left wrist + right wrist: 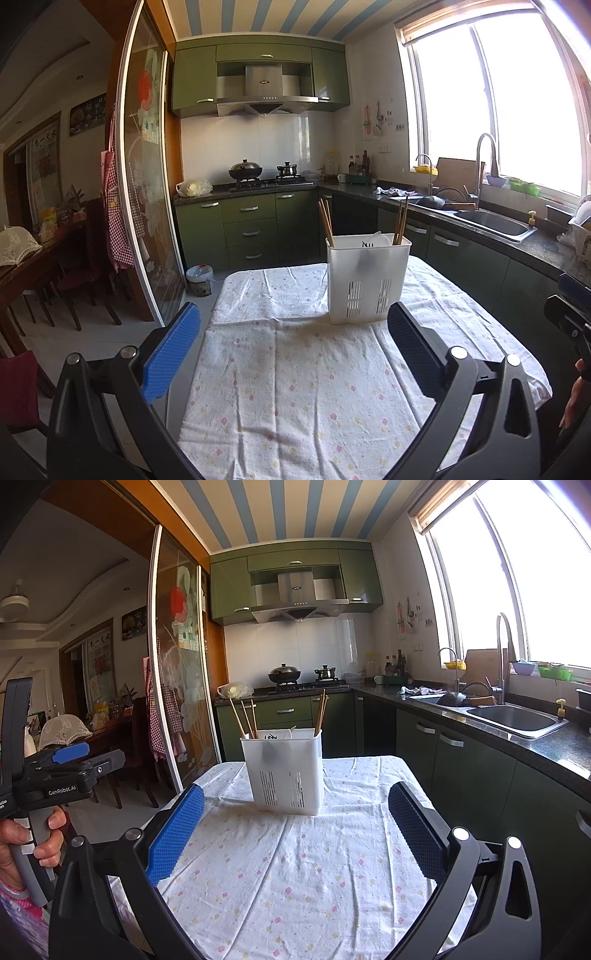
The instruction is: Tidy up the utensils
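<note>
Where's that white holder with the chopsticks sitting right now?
The white holder stands upright on the floral tablecloth, toward the table's far end, ahead of both open grippers and touching neither.

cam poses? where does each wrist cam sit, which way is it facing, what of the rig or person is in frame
Left wrist: on the left gripper, facing forward over the clothed table to the utensil holder; own open fingers, right gripper at the right edge.
Right wrist: on the right gripper, same heading, further right; own open fingers, left gripper and the hand holding it at left.
Shared: holder, chopsticks, table, stove, sink, window.
</note>
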The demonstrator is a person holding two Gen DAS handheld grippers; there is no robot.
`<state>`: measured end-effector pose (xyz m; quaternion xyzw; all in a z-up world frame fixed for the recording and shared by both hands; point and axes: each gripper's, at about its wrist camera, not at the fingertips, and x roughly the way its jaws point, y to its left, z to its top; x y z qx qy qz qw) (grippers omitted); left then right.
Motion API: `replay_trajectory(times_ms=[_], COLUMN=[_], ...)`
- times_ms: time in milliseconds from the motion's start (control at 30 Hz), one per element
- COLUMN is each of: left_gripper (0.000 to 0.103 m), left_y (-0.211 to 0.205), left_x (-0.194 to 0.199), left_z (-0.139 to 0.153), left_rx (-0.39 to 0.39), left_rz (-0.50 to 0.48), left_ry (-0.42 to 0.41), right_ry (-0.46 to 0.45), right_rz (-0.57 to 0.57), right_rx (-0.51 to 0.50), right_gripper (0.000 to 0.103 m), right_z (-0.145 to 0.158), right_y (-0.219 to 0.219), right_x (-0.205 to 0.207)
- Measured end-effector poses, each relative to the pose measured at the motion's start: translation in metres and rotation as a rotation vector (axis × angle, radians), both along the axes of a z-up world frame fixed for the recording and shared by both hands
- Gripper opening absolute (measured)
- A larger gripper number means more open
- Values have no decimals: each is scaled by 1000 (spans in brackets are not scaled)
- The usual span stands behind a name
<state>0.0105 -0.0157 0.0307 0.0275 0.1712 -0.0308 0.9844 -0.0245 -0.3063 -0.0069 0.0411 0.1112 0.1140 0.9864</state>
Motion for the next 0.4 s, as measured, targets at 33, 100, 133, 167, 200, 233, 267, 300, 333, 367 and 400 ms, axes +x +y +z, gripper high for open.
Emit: replay_trajectory(times_ms=[33,100,133,167,200,233,267,300,333,367,400], left_gripper=[96,96,96,96,96,96,96,96,96,96,96], left_y=[1,2,2,3,4,4,3,3,2,2,2], left_x=[0,0,1,2,3,3,3,3,3,4,4], left_z=[0,1,2,2,2,2,2,1,1,1,1], left_rx=[-11,-13,-14,-17,-20,-18,-13,-9,-8,-9,-8], left_rz=[-6,-4,0,0,-5,-11,-12,-13,-15,-17,-19], left_ry=[4,7,12,18,22,23,23,24,27,31,34], right_ry=[0,1,0,0,0,0,0,0,2,1,1], right_rz=[0,1,1,0,0,1,1,1,2,3,3], right_rx=[-1,-1,-1,-1,0,0,-1,-2,-2,-1,-1], right_gripper=[98,98,98,98,98,98,98,98,98,98,98], right_z=[0,-1,-1,-1,-1,-1,-1,-1,-1,-1,0], right_y=[0,0,0,0,0,-1,0,0,0,-1,0], right_x=[0,-1,-1,-1,-1,0,0,0,0,-1,-1])
